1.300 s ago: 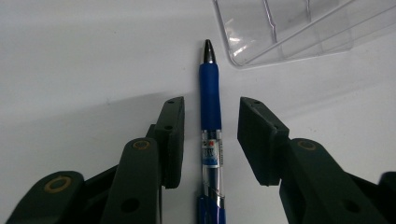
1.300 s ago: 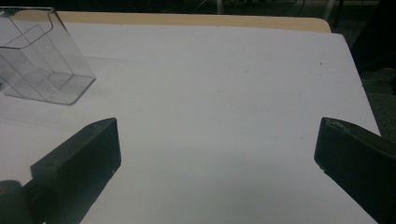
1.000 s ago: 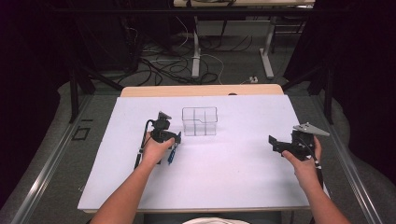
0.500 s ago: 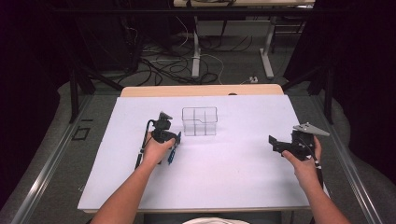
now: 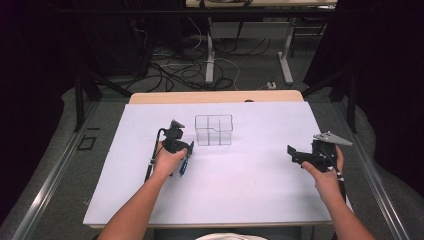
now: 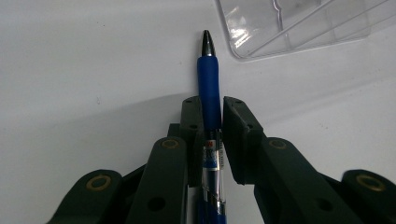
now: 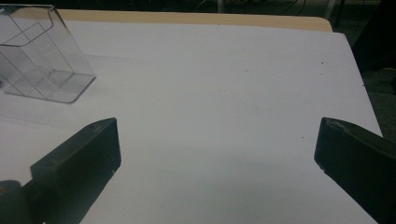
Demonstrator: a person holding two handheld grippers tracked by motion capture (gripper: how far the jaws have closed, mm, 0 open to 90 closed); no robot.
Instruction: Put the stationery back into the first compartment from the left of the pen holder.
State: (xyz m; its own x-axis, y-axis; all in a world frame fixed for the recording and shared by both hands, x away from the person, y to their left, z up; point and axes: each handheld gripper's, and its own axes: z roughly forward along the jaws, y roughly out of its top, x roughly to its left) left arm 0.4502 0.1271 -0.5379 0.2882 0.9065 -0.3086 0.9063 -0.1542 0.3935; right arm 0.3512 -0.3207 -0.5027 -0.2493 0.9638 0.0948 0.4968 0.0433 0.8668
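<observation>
The left gripper (image 6: 211,109) has just been closing its jaws, and the blue pen (image 6: 208,88) lies between them: in the left gripper view both pads sit against the pen's rubber grip, so the pen looks clamped, though the contact on the right pad is hard to judge for certain. The pen's metal tip points ahead toward the corner of the clear plastic organizer (image 6: 299,23), near it but apart. In the high view the left gripper (image 5: 172,135) stands just left of the organizer (image 5: 214,130) on the white table (image 5: 250,190), with the pen (image 5: 185,161) slanting down beside the hand. The right gripper (image 5: 300,155) rests well apart at the table's right side. Its jaws stand wide and released, with bare table between them (image 7: 217,154).
</observation>
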